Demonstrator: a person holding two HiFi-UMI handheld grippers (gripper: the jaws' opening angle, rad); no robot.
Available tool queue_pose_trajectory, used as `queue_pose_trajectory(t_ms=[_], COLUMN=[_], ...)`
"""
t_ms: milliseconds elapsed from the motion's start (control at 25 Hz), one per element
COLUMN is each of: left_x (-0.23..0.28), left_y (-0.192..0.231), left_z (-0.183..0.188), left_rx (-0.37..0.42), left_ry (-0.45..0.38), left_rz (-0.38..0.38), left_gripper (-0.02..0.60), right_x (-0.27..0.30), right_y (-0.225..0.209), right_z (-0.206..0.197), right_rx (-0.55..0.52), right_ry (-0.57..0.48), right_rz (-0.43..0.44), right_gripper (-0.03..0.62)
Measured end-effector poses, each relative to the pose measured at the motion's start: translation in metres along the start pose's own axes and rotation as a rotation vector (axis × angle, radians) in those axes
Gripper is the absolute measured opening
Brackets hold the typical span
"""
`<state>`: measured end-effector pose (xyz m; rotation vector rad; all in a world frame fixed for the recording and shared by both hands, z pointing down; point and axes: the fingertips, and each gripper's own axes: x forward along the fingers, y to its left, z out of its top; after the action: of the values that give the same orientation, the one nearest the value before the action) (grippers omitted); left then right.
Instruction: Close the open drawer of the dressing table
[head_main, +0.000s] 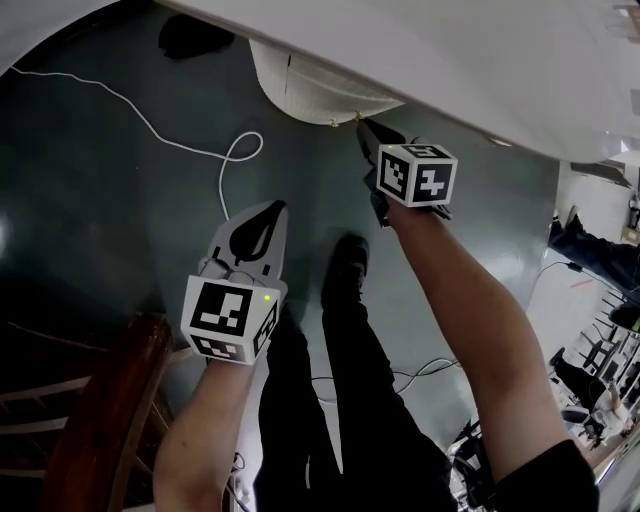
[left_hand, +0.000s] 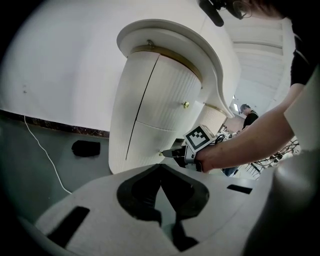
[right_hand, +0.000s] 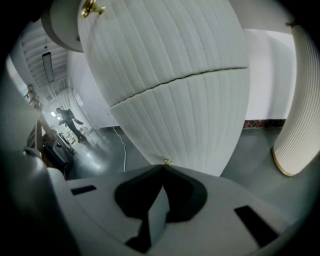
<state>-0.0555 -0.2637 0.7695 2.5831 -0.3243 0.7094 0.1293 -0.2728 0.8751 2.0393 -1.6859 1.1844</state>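
White ribbed wood, bowed front with vertical flutes: the lower drawer (head_main: 310, 85) sits at 12 o'clock in the head view; it juts out from under the smooth dressing table top (head_main: 480, 60), so I judge it not yet shut.

Small brass knob (right_hand: 167, 161) at the drawer's bottom edge; right gripper (head_main: 365, 126) at 1 o'clock, tongs pressed together, tips touching or just short of the knob, cannot tell which; nothing pinched between them.

Left gripper (head_main: 270, 212) at 7 o'clock, well apart from the drawer, over the dark glossy floor (head_main: 120, 220); tongs pressed together, empty.

Step in hand, as I read it: contact made, push about to start.

Next move calls for a straight push toward 12 o'clock along the drawer's travel; the knob is small and round, so the tips could slip off sideways; pressing on the flat ribbed face beside it looks safer.

Upper drawer (right_hand: 165, 40) has the same flutes and knob; thin white cable (head_main: 200, 150) loops on the floor at 10 o'clock.
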Motion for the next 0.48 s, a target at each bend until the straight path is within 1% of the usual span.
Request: queue_pose_trajectory(t_ms=[160,240,360,480], left_x=[-0.002,-0.006,-0.017,-0.037], left_y=[0.003,0.000,-0.003,-0.003], left_z=[-0.005,-0.009,-0.008,0.000], left_rx=[-0.021,-0.023,-0.031,-0.048], left_ry=[0.001,0.003,0.000,-0.018], left_rz=[0.013,0.010,0.009,0.013], left_gripper=[0.003,0.003,0.003,0.003], right_x=[0.001,-0.002,-0.015,-0.043], right_y=[0.000,0.001,0.009,0.031], right_z=[0.004,-0.001,-0.021,-0.052], right_rx=[0.000,0.018,0.054,0.073], right_ry=[-0.017,-0.020,-0.006,0.018], right_rz=[0.001,0.000,0.002,0.044], right_gripper=[0.009,0.023,0.023,0.026])
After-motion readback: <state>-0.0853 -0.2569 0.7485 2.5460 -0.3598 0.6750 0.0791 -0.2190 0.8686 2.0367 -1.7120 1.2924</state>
